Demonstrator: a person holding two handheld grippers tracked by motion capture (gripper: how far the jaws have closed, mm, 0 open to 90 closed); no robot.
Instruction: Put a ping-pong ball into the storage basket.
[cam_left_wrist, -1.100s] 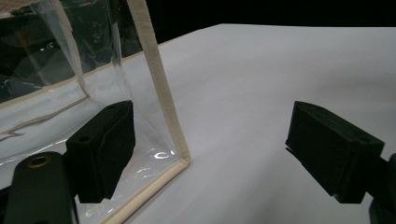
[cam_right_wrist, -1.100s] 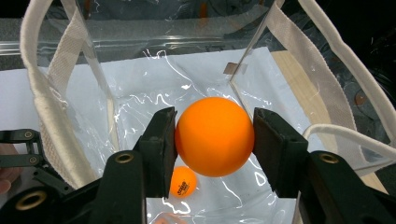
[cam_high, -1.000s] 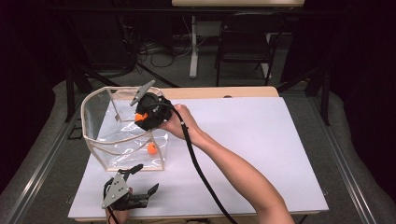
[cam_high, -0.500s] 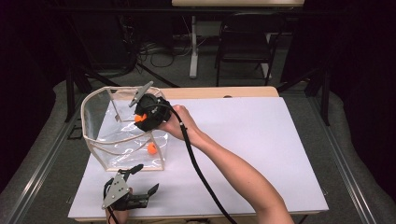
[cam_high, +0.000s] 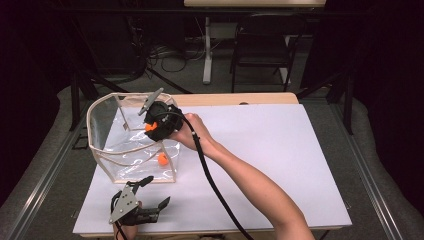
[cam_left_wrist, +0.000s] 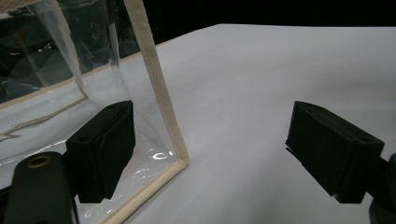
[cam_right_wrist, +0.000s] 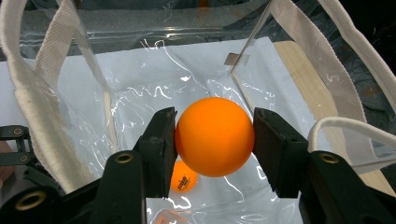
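Table (cam_high: 280, 150), white-topped, carrying clear bag (cam_high: 131, 142) with cream trim at left. From high view: right hand-held gripper (cam_high: 159, 121) poised over bag's open top, tilted downward; left hand-held gripper (cam_high: 150, 192) low at near edge. From right gripper view: jaws pinching orange ball (cam_right_wrist: 215, 136) above bag's mouth; second ball (cam_right_wrist: 183, 180) resting on bag floor beneath. From left gripper view: jaws spread wide, straddling bag's near corner, gripping nothing.
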